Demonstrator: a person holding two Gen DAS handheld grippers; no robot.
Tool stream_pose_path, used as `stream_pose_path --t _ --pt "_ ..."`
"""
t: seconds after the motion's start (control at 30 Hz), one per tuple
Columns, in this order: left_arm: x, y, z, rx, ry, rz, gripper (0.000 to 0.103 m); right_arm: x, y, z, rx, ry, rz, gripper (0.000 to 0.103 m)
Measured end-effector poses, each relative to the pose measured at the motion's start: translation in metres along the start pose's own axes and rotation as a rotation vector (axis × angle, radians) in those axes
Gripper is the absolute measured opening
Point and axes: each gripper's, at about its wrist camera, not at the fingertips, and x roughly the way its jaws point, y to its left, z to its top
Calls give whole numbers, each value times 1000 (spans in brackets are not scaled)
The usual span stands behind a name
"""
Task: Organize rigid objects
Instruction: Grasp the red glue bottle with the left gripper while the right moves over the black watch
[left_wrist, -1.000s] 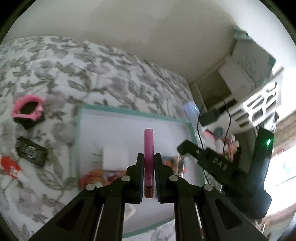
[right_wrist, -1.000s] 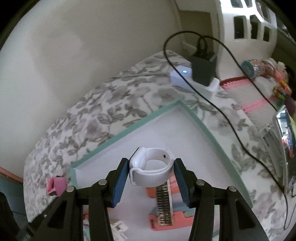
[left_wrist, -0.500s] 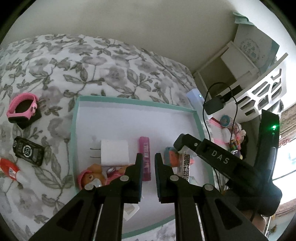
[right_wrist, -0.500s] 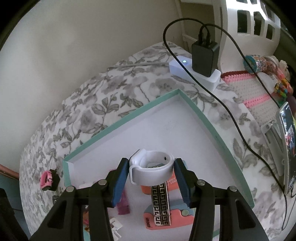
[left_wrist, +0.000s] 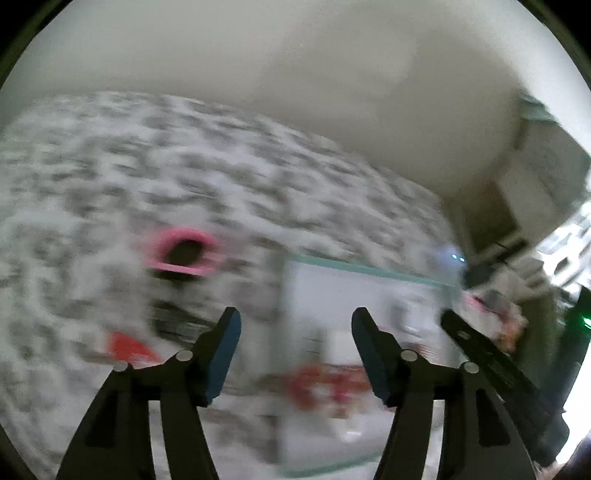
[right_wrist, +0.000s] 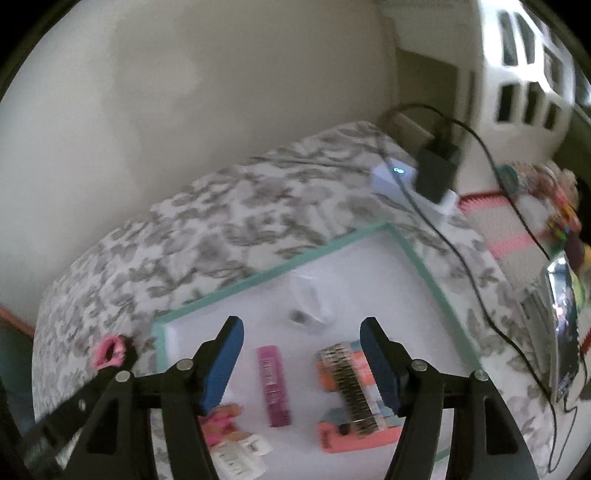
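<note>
My left gripper (left_wrist: 295, 317) hangs over the floral bedspread at the left rim of the teal-edged tray (left_wrist: 369, 269); its jaws are opening with nothing between them, and this view is blurred. A pink watch (left_wrist: 184, 253) lies on the bed ahead, with a black object (left_wrist: 177, 321) and a red one (left_wrist: 129, 347) nearer. My right gripper (right_wrist: 303, 325) is above the tray (right_wrist: 280, 266), its jaws opening and empty. A white watch (right_wrist: 308, 302) lies in the tray just beyond them. The pink stick (right_wrist: 274, 384) and an orange patterned piece (right_wrist: 351, 387) lie below.
A white plug (right_wrist: 236, 454) and a pink doll (right_wrist: 221, 421) sit in the tray's near corner. A white power strip with a black adapter (right_wrist: 437, 173) and its cable lie beyond the tray. A pink-striped mat (right_wrist: 491, 221) and a screen (right_wrist: 561, 332) are at the right.
The left gripper let go of the pink stick, opened and swung left toward the pink watch. The right gripper released the white watch, which now lies in the tray.
</note>
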Motion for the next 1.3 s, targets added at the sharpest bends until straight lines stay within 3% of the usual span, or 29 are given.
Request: stream_pose_path --t 0.13,0.17,0.27,0.4,0.6,0.83,1.1,1.3 --pt "-11 49 5 -24 -32 233 84 5 50 -15 -131 25 81 69" --pt "-14 66 5 -44 -33 285 85 8 66 -20 -168 39 103 69" --pt "-22 106 1 -106 -34 379 92 17 102 -39 -239 85 169 70" --pt "-31 150 -6 -188 -38 428 95 27 142 -65 -316 142 233 80" --pt "-21 173 -11 -212 18 397 96 39 174 -90 -347 213 266 80" --pt "5 155 -17 -152 123 260 96 49 172 -89 -322 231 245 80" --pt "28 132 -21 -25 194 220 96 42 146 -65 -245 178 181 80" --pt "53 99 -34 164 283 188 96 41 127 -52 -173 168 172 80"
